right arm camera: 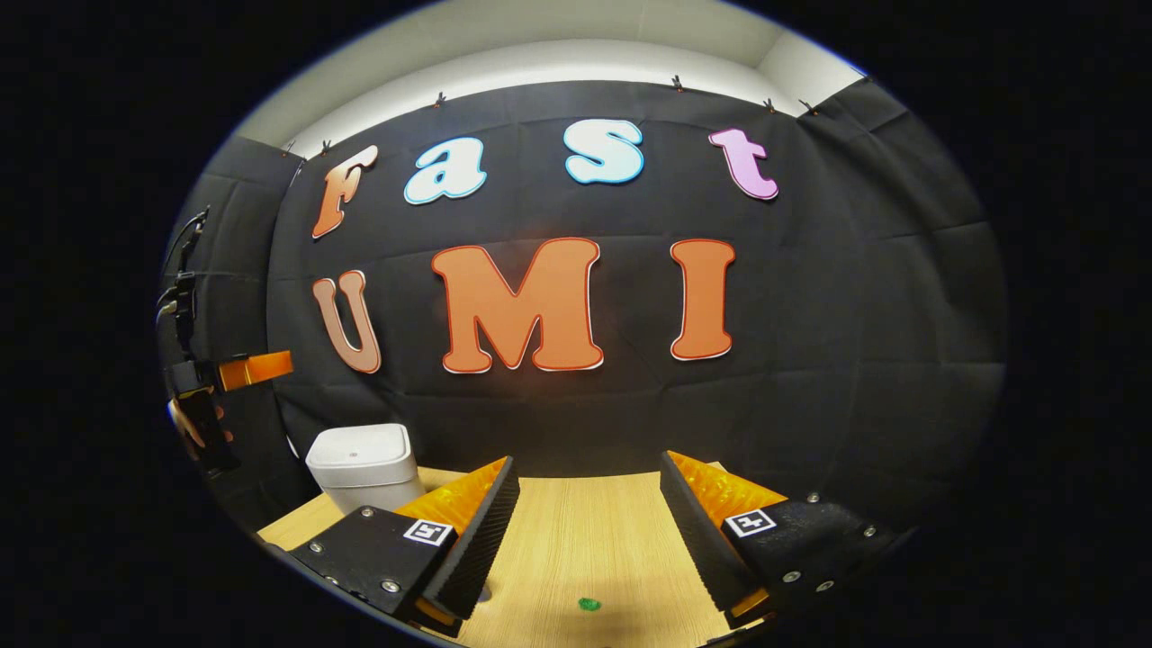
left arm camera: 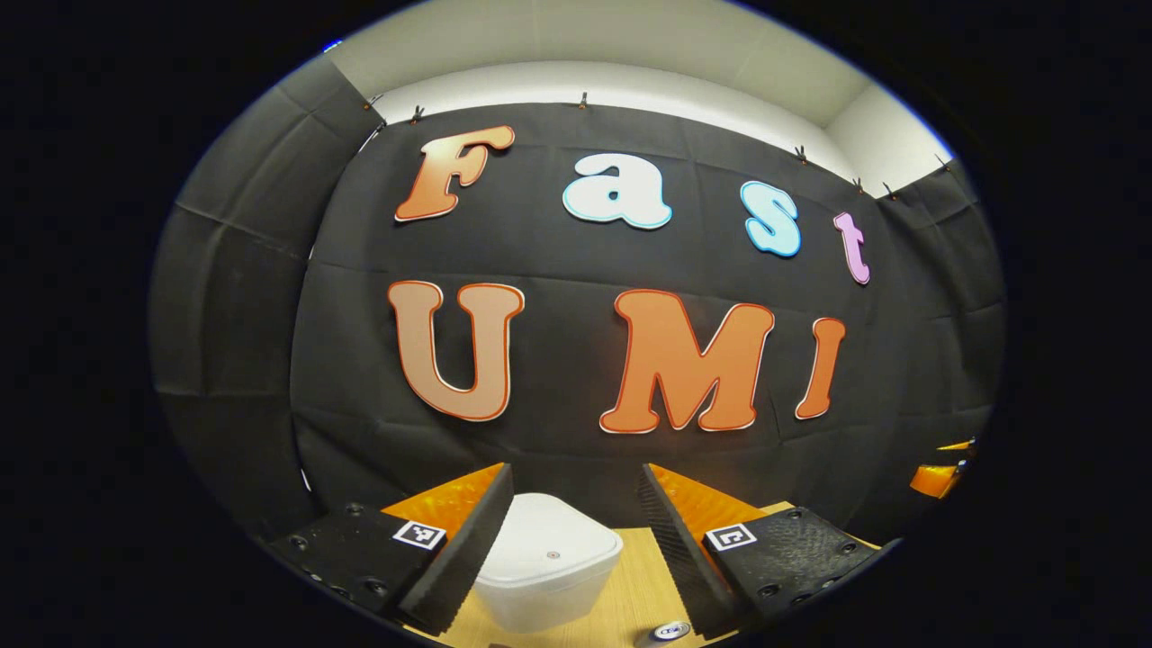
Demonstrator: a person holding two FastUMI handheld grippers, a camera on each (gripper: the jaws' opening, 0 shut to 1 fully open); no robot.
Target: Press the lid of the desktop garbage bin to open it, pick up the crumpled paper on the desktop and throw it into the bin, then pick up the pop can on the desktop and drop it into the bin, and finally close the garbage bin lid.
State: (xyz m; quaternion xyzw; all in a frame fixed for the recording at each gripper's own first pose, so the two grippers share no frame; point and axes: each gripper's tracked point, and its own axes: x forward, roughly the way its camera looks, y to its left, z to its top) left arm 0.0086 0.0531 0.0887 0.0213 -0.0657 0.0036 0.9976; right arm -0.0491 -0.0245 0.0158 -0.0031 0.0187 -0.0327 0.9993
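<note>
Wooden desktop (right arm camera: pixel 585 531) partly hidden; both tongs (left arm camera: pixel 576 549) (right arm camera: pixel 585 540) apart; bin (left arm camera: pixel 549 562) lid closed, can (left arm camera: pixel 670 632) cut off.

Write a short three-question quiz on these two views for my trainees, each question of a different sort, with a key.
1. True or false: the lid of the bin is down.
2. Multiple choice: in the left gripper view, where does the bin stand against the left gripper? A) off to the far right of both fingers B) ahead, between the two fingers C) clamped by both fingers
3. Fill in: the small green speck in the right gripper view lies on the wooden ____, ahead of the right gripper.

Key: 1 true; 2 B; 3 table.
</note>
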